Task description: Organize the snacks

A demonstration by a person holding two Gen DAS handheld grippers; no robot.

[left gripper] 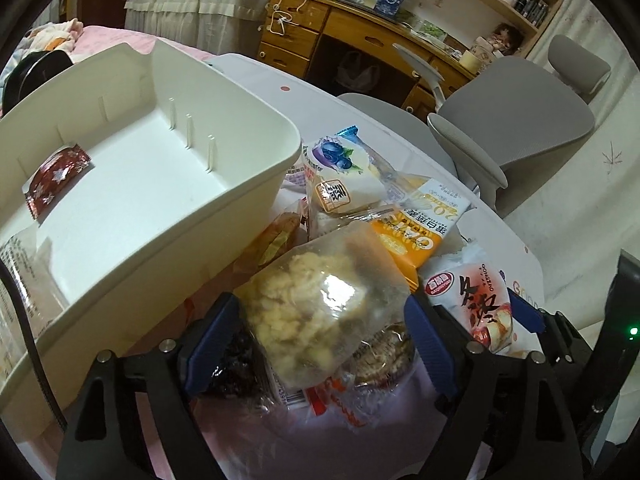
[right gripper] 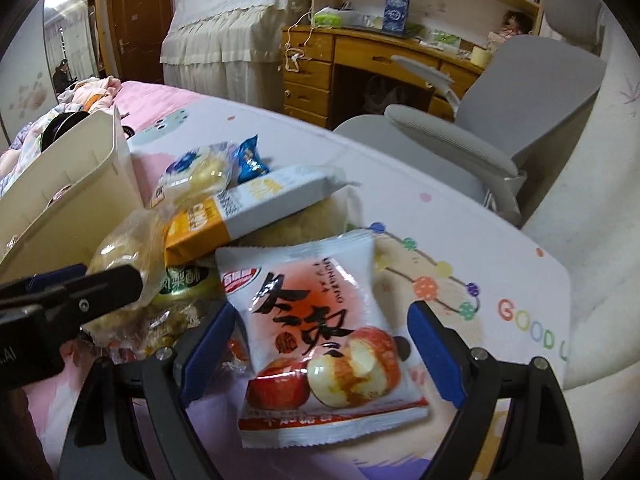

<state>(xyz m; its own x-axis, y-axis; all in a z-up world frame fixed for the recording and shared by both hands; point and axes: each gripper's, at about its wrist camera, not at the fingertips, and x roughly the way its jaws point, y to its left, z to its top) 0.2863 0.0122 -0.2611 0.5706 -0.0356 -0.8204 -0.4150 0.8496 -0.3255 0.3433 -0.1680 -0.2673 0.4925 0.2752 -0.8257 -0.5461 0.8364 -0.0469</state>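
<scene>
One white bin [left gripper: 224, 92]; one red packet [left gripper: 56, 180] inside; one office chair [left gripper: 516, 120]; two claws.

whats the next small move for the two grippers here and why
Probably close each on its packet. The left gripper has open jaws either side of the clear bag of pale puffs; the right gripper straddles the apple packet. The white bin holds only one red packet.

We see a smooth matt plastic bin [left gripper: 168, 184], a glossy clear-film snack bag [left gripper: 316, 304], a shiny printed foil apple packet [right gripper: 320, 344], a varnished wooden desk [right gripper: 320, 64], soft printed cloth bedding [right gripper: 460, 216], grey mesh-fabric chair [left gripper: 520, 120].
</scene>
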